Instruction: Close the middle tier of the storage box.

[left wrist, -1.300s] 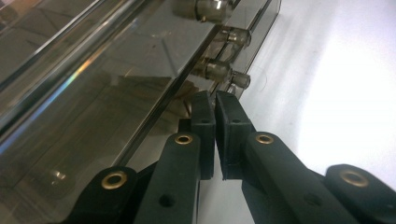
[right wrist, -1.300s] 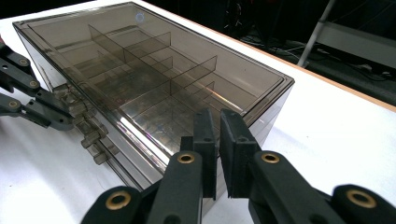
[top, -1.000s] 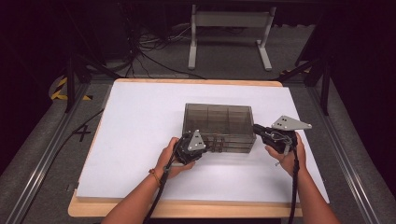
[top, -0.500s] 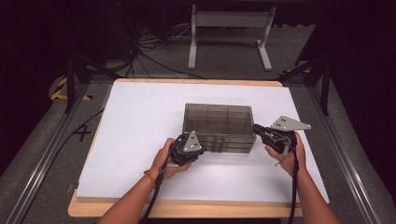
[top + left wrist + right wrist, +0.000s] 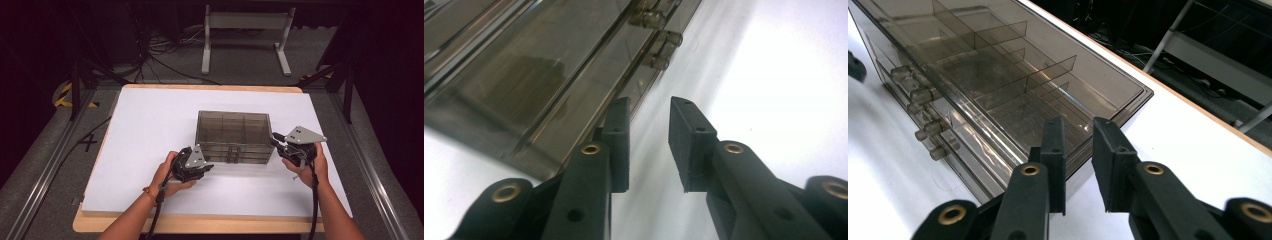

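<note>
Smoked plastic drawer box (image 5: 234,136) stood square on the white board (image 5: 140,125), right of centre, knobs (image 5: 231,155) facing the person, drawers apparently shut. Left gripper (image 5: 206,167) lay just beside the box's near left corner, jaws slightly parted and lately opening, nothing between them. Right gripper (image 5: 274,138) sat at the right end, jaws likewise lately opening, a narrow empty gap between them. Judged: both tools flanked the box to steady or shift it, and neither gripped it
</note>
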